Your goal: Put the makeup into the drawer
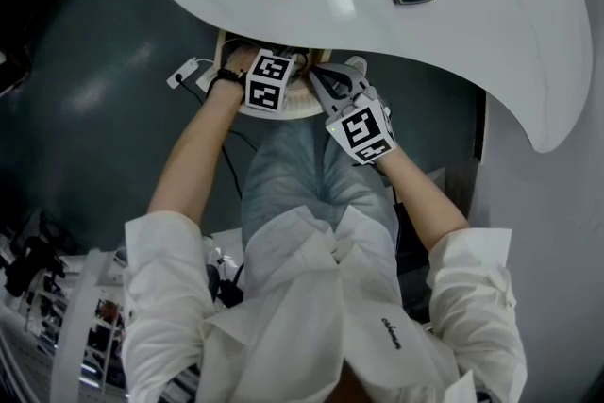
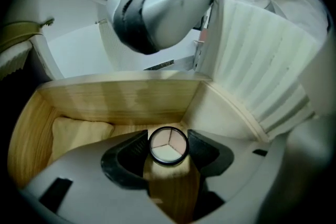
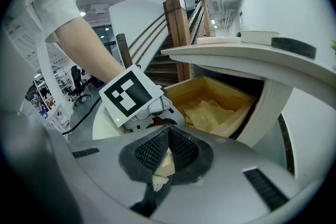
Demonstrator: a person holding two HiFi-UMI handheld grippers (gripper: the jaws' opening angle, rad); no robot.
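Left hand-held gripper (image 2: 167,151) is grasping the small round makeup compact (image 2: 168,144) right at its jaw tips, a pad pressed on each side, with the three pale shades facing the camera. It's hanging down inside the open wooden drawer (image 2: 121,99). The drawer floor sits right under the jaws and a pale cloth (image 2: 79,131) lies off to its left. Can't tell if the compact touches the bottom. Right hand-held gripper (image 3: 167,139) is just across from it, clenched on what looks like the drawer's pale edge.
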